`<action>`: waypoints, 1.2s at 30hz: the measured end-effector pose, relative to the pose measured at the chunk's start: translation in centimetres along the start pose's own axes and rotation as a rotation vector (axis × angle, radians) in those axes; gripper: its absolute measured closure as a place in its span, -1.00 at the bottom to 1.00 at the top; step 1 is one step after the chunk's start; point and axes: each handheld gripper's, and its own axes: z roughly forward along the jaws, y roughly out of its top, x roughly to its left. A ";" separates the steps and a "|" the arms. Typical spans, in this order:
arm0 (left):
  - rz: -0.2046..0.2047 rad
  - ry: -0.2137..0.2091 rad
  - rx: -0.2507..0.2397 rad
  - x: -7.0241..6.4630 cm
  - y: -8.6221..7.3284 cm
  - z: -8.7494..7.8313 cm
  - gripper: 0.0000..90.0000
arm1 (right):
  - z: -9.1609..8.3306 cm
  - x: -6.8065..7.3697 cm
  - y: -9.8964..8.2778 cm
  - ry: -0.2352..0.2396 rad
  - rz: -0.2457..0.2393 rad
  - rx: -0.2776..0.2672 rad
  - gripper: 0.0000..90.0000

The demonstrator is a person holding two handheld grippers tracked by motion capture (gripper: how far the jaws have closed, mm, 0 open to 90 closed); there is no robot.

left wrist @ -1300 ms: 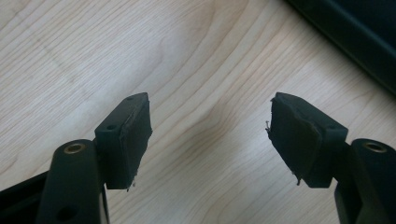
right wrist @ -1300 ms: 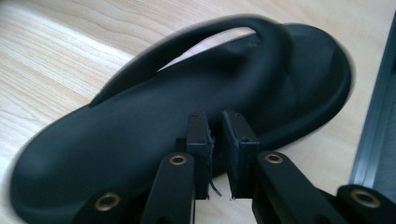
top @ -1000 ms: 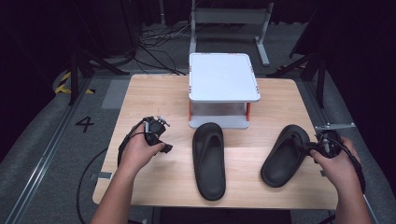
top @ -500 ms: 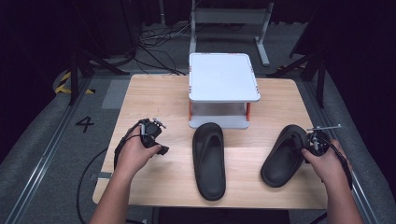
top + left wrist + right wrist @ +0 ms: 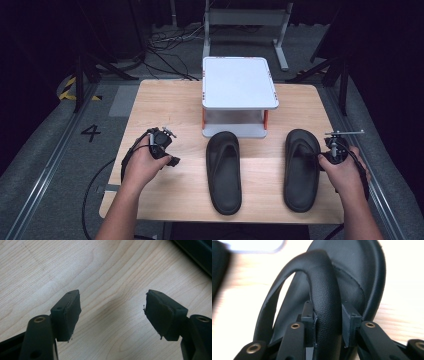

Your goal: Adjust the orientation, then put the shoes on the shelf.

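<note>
Your left tongs [image 5: 167, 150] sit near the bench's [image 5: 165, 100] left edge, roughly midway along it, with the jaws standing wide apart over bare wood and nothing between the pads [image 5: 71, 312].

Toward the middle of the bench lies the left flip-flop [image 5: 223, 170], black and matte, flat on its sole with the toe end toward the white two-tier stand [image 5: 239, 82] at the far edge and the heel near the front edge.

Further right, close to the bench's right edge, lies the right flip-flop [image 5: 301, 167], the same black, smooth-soled kind, lying parallel to the first. Its thong strap [image 5: 322, 290] is a thick rounded band with a fine leathery grain, arching up over a footbed with a stitched seam.

Your right tongs [image 5: 322, 157] have just been closing, and they now grip that strap on both sides.
</note>
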 end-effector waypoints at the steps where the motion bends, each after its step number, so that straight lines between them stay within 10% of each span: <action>1: 0.001 0.002 -0.001 0.0 0.0 0.0 -0.35 | -0.1 0.4 0.0 0.014 -0.011 -0.014 0.54; 15: -0.013 0.022 -0.020 0.0 -1.9 -1.1 -0.34 | 1.8 6.3 1.0 0.147 -0.150 -0.007 0.54; 36: -0.038 0.024 -0.007 0.1 -3.2 -1.1 -0.35 | 6.2 10.7 0.9 0.194 -0.134 0.068 0.49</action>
